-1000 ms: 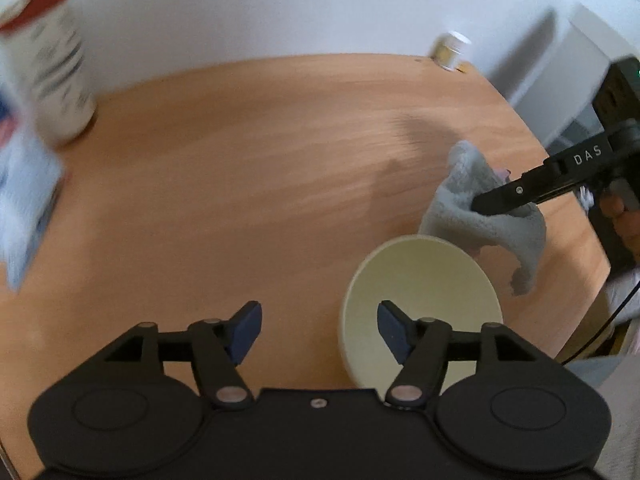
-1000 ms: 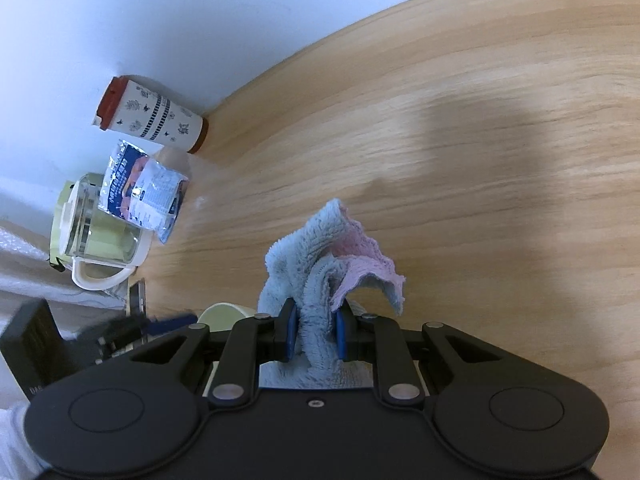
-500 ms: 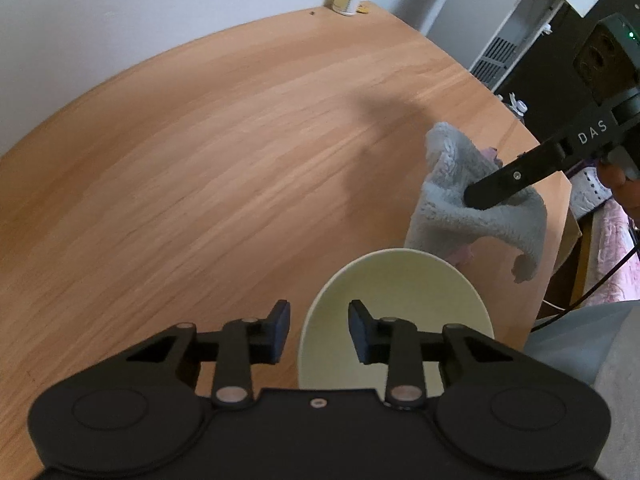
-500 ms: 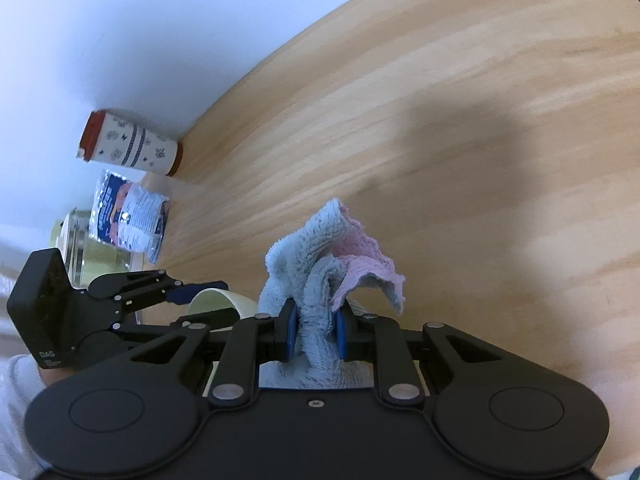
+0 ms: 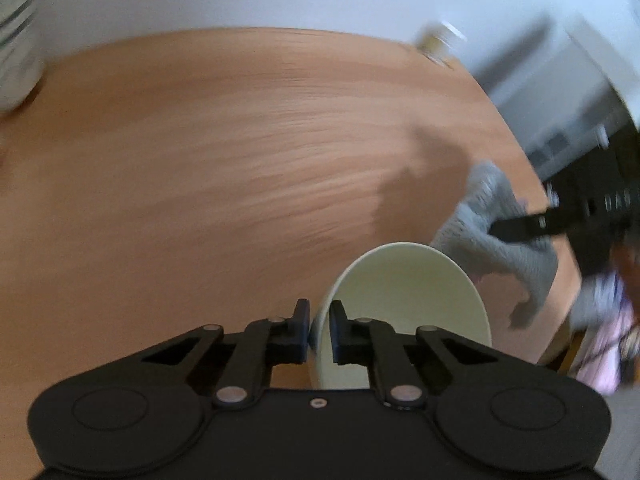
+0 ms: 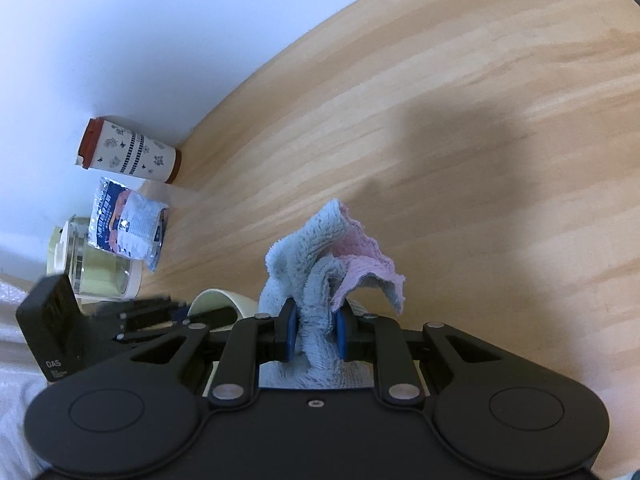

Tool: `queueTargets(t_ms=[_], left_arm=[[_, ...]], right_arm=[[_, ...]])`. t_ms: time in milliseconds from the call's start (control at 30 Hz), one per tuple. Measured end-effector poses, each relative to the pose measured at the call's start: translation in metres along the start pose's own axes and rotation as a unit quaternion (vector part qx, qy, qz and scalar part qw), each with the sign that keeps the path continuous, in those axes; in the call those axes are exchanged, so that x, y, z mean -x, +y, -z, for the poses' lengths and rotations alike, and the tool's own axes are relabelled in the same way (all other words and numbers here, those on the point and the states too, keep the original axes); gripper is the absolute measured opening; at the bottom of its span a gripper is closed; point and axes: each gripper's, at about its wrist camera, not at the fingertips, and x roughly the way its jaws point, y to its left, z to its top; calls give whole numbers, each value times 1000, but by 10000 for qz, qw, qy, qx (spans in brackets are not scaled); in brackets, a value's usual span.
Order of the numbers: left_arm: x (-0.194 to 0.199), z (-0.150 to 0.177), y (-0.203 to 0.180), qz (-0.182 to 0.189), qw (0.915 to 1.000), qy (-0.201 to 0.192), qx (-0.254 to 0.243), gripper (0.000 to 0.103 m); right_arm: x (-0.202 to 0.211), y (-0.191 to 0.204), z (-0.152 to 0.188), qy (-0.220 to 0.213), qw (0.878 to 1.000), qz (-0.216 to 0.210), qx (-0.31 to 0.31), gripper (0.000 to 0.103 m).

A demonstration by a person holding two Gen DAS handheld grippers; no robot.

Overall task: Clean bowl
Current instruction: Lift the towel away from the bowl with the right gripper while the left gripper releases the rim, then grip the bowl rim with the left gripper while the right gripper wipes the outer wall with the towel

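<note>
The left gripper (image 5: 319, 330) has closed on the near rim of the pale bowl (image 5: 404, 300), its jaws now clamped either side of the wall where half a second ago they stood apart, one inside the bowl and one outside. The bowl sits low in the left wrist view, at about 5 o'clock, near the table's (image 5: 240, 168) right edge; the view is smeared with motion, and the bowl appears tipped toward the camera, though whether it has left the wood cannot be told. Just past the bowl at 2 o'clock, the right gripper (image 6: 313, 334) stays pinched on the blue-and-pink cloth (image 6: 328, 264), which stands bunched above its fingers. With the bowl secured and the cloth alongside, wiping looks ready to begin. A patterned cup (image 6: 128, 152) stands at 10 o'clock in the right view.
</note>
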Motion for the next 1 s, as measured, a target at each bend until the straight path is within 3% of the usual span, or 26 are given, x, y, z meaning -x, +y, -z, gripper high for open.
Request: queueTargets(t_ms=[100, 233, 333, 367, 400, 633, 767, 933, 967, 1000], left_arm=[[4, 16, -2, -10, 9994, 51, 332, 9], [4, 23, -11, -80, 9998, 120, 160, 12], [8, 19, -18, -228, 9996, 88, -139, 41], [9, 18, -21, -282, 9993, 61, -232, 48], [10, 16, -22, -318, 9990, 35, -299, 48], [10, -3, -30, -331, 9957, 17, -861, 46], [6, -4, -32, -93, 9935, 154, -1125, 27], [0, -6, -35, 13, 9913, 253, -1291, 21], [0, -6, -35, 22, 9911, 251, -1304, 10], [0, -6, -34, 13, 9909, 238, -1327, 7]], right_arm=[[-2, 7, -7, 35, 9999, -42, 87, 22], [-12, 22, -18, 165, 9994, -153, 269, 22], [-20, 32, -22, 240, 9987, -115, 441, 22], [-22, 35, -23, 255, 9985, -119, 480, 22], [-23, 37, -24, 267, 9983, -132, 506, 22], [-22, 41, -26, 209, 9983, 38, 539, 22], [-23, 39, -25, 227, 9982, 110, 547, 22], [-22, 41, -27, 206, 9980, 139, 574, 22], [-21, 41, -27, 189, 9981, 142, 576, 22], [-21, 41, -28, 167, 9981, 132, 581, 22]])
